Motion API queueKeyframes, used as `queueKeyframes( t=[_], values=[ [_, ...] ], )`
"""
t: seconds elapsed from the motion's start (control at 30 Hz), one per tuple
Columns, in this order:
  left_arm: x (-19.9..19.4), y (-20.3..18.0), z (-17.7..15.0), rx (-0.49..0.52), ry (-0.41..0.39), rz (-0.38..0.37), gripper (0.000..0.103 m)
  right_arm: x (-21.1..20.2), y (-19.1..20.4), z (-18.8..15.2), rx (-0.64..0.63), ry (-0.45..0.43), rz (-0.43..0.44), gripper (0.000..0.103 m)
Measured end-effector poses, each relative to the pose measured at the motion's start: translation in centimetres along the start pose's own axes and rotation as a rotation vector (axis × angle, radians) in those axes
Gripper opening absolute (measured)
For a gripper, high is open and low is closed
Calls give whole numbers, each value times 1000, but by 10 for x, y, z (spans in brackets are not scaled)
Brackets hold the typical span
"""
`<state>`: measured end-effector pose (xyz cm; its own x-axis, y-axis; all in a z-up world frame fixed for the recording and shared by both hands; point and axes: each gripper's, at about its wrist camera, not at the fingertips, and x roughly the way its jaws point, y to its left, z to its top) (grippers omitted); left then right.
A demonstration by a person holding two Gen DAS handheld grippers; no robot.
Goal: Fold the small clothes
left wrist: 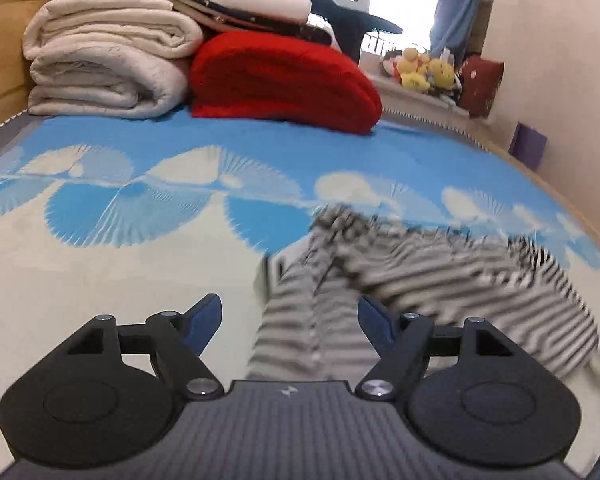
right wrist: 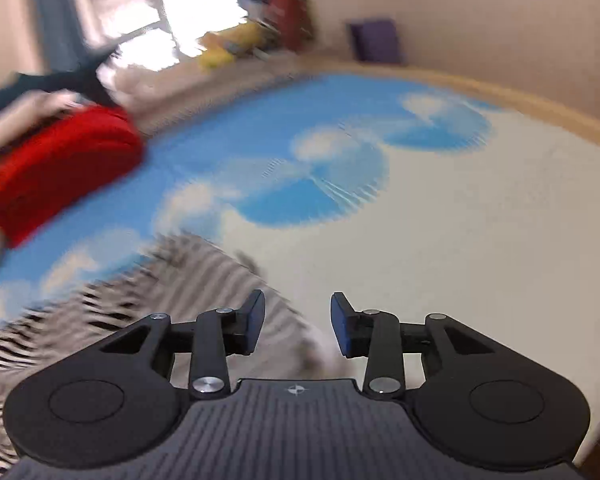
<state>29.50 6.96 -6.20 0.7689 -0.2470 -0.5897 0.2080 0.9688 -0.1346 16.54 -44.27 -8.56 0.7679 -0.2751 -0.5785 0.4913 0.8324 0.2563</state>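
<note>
A small grey-and-white striped garment (left wrist: 420,280) lies crumpled on the blue-and-cream patterned bed cover (left wrist: 100,280). My left gripper (left wrist: 290,312) is open and empty, its jaws wide apart just above the garment's near left part. In the right wrist view the same garment (right wrist: 148,292) lies at the lower left, blurred. My right gripper (right wrist: 298,316) is open and empty over the garment's right edge.
A stack of folded cream blankets (left wrist: 104,68) and a folded red blanket (left wrist: 284,80) sit at the far end of the bed. Plush toys (left wrist: 424,70) sit on a ledge beyond. The wall (left wrist: 560,60) and the bed's wooden edge (right wrist: 540,104) run along the right.
</note>
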Motion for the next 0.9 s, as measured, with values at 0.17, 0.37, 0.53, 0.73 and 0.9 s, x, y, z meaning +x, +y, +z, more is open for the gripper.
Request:
queueKeyframes(
  t=[0.17,0.37,0.53,0.73,0.9],
  values=[
    [54,-29,35,3,6,28,82,36,61,20,-171,50,201,45],
    [127,-12,31,-92,119,30,82,106,116,22,-333,121,224,46],
    [163,6,22,-166,204,86,82,167,152,10,-485,283,298,10],
    [169,14,18,-148,214,120,88,205,165,10,-396,184,191,5],
    [161,13,20,-164,199,118,88,217,151,6,-280,235,172,9]
  ],
)
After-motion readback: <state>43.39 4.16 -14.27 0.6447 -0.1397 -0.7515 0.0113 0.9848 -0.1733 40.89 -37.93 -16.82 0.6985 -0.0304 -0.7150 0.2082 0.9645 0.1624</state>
